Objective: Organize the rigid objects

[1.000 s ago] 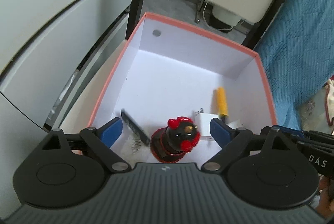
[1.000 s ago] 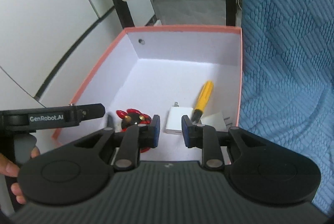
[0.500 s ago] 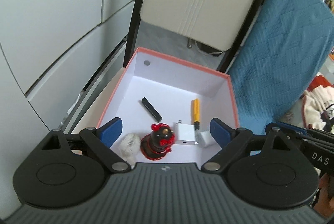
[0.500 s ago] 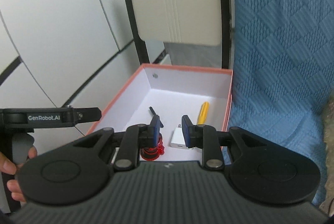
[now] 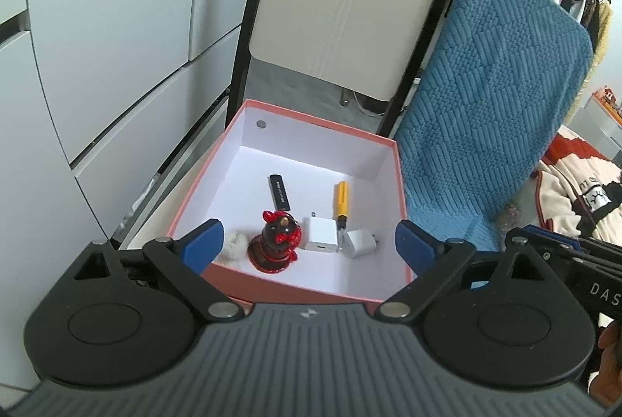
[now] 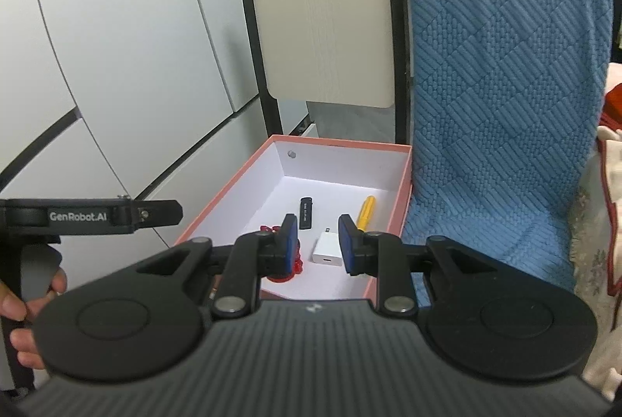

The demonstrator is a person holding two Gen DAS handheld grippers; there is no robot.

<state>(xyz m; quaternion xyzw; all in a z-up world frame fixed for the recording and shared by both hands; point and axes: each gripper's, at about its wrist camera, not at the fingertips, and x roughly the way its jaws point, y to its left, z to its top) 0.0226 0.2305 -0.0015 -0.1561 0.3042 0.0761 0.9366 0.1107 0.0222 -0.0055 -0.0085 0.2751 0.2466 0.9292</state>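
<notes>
Red figurine (image 5: pixel 275 242), chargers (image 5: pixel 320 239), screwdriver (image 5: pixel 342 204) lie in box (image 5: pixel 322 129).

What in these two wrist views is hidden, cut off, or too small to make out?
- Red figurine: right wrist view, mostly behind a finger of the right gripper.
- Small white charger: absent from the right view, behind its other finger.
- Pale fuzzy object: left wrist view, partly behind a finger; identity unclear.
- Black stick: lettering too small to read.

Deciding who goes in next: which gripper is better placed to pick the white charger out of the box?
Probably the right gripper: the white charger sits directly between its fingers, which are narrowed to about its width. The left gripper is spread wide across the whole box, centred nearer the red figurine.
</notes>
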